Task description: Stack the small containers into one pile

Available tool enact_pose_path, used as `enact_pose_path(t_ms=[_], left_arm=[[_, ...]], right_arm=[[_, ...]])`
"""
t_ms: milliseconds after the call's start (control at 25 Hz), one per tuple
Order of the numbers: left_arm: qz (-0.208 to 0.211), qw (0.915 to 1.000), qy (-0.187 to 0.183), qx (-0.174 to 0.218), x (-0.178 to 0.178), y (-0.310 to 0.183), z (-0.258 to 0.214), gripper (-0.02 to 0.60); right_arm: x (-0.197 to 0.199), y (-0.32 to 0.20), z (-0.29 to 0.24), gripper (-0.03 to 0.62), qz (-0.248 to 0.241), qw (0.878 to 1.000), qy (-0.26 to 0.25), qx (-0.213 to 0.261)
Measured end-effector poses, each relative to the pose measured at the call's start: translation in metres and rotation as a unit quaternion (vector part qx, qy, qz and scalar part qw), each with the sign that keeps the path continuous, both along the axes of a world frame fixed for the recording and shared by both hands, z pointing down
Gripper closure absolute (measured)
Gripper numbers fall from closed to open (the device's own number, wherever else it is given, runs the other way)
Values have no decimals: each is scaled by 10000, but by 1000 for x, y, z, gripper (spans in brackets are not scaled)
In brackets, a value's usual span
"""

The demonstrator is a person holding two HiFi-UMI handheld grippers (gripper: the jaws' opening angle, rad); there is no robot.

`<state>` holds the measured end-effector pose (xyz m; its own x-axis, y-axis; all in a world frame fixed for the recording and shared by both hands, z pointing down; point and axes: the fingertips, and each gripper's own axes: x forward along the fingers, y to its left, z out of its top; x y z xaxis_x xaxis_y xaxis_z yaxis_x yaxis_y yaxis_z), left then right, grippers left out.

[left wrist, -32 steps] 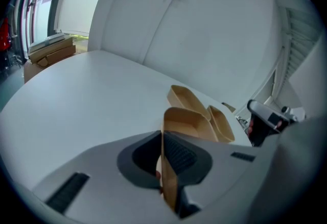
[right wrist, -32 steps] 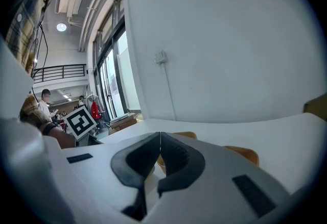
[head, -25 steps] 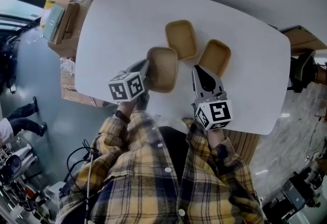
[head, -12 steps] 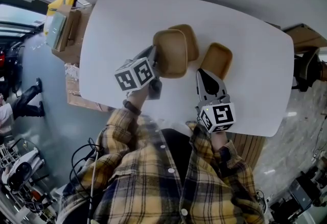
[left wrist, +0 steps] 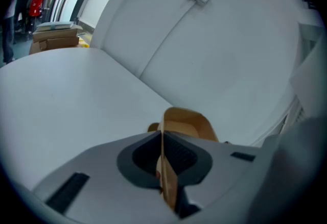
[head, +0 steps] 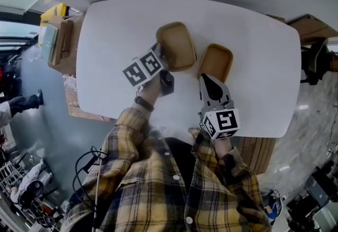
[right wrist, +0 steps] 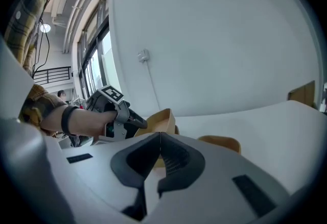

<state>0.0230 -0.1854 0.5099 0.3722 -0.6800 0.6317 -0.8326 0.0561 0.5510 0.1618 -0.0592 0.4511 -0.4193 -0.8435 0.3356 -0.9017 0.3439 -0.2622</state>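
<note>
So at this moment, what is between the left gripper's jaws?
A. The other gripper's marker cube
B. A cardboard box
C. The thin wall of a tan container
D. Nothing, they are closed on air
C: in the left gripper view, the left gripper has its jaws pressed together on the thin edge of the tan container, which sticks out past them.

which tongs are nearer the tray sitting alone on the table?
Right. The right tongs, shut, sit at the near end of the lone tray. The left tongs are further left, clamped on the rim of another tray.
</note>
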Motion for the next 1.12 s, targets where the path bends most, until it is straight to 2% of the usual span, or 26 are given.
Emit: enact_pose_path(t_ms=[160, 280, 560, 840, 960, 1120], left_arm=[[-329, 9991, -171, -195, -1, 0, 17, 554], [-350, 9984, -393, -191, -1, 1, 20, 554], [-178, 9960, -820, -299, 1, 6, 32, 554], [155, 9908, -1338, -111, 1, 5, 33, 550], [288, 9897, -1380, -256, 5, 9, 42, 489], [555, 9859, -1508, -457, 9, 16, 57, 482]], right_arm=[[4, 1, 9, 579, 93, 9999, -45, -105], [7, 1, 11, 579, 142, 9997, -86, -155], [12, 0, 15, 579, 151, 9996, -122, -229], [10, 1, 17, 579, 150, 9994, -135, -283], [13, 1, 18, 579, 165, 9993, -143, -301], [14, 1, 20, 579, 208, 9992, -140, -326]])
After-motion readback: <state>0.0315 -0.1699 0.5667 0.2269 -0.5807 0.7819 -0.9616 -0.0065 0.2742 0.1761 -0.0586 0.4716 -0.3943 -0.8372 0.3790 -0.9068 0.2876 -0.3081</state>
